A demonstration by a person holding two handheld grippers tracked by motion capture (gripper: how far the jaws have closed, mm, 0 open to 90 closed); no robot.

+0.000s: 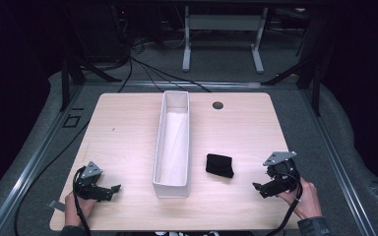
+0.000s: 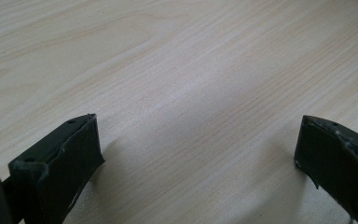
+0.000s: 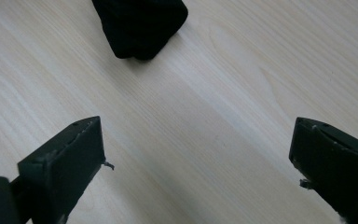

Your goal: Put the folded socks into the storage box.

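A folded black cloth (image 1: 220, 165) lies on the light wooden table (image 1: 128, 128), just right of a long white open box (image 1: 173, 142) that runs front to back at the table's middle. My right gripper (image 1: 257, 187) is held near the front right edge, a short way right of the cloth, open with nothing between its jaws. The right gripper view has the cloth (image 3: 140, 25) ahead of the spread jaws, apart from them. My left gripper (image 1: 114, 189) rests near the front left corner, open over bare wood (image 2: 191, 93).
The white box looks empty inside. A round cable hole (image 1: 218, 105) sits in the table's far right part. Beyond the table are cables on the floor and a white desk frame (image 1: 224, 29). Bare wood lies left of the box.
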